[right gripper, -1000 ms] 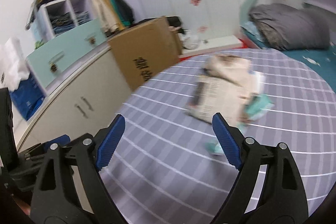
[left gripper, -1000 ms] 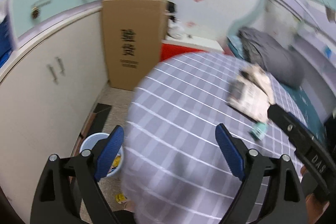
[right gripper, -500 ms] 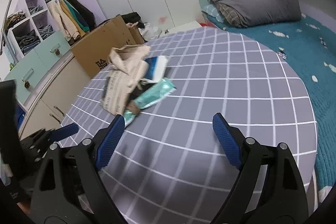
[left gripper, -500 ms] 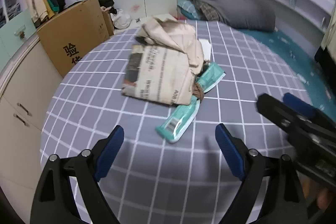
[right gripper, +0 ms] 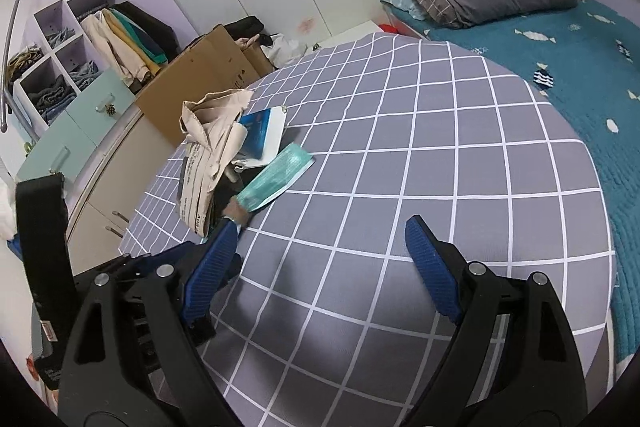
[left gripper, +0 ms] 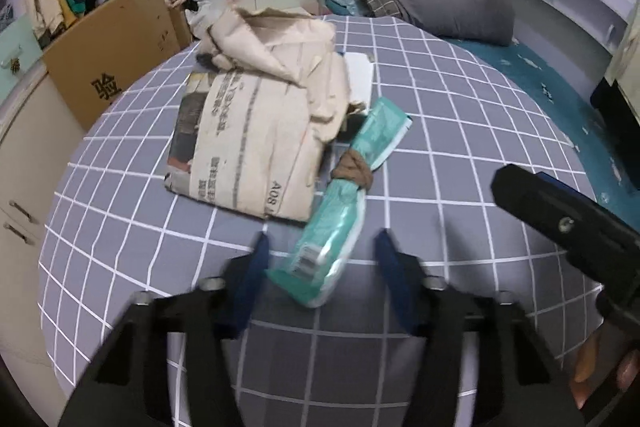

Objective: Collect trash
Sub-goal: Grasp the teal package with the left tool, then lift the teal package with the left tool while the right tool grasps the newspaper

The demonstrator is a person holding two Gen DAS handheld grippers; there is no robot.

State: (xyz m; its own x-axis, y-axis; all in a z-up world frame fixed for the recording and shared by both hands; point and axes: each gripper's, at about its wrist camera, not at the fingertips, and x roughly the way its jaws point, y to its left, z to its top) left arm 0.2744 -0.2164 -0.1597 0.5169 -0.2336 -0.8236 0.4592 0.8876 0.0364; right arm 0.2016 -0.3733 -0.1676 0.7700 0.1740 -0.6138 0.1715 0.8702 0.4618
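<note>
On the grey checked tabletop (left gripper: 460, 131) lies a crumpled newspaper (left gripper: 256, 131), its corner printed "A08", with blurred columns of Chinese type. Touching its right edge lies a teal wrapper (left gripper: 340, 223) bearing a barcode, knotted with a brown band. The left gripper (left gripper: 320, 259) has its jaws spread either side of the wrapper's near end, not yet touching it. The right gripper (right gripper: 320, 255) hangs released. The cardboard box (left gripper: 116, 51) shows "验".

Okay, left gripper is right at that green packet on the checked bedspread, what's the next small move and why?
Probably ease the left gripper a little further forward and shut it on the green packet. Its open fingers already straddle the packet's near end, which lies flat on the checked bedspread beside the crumpled newspaper. The right gripper is open over bare cloth, out of the way.
</note>
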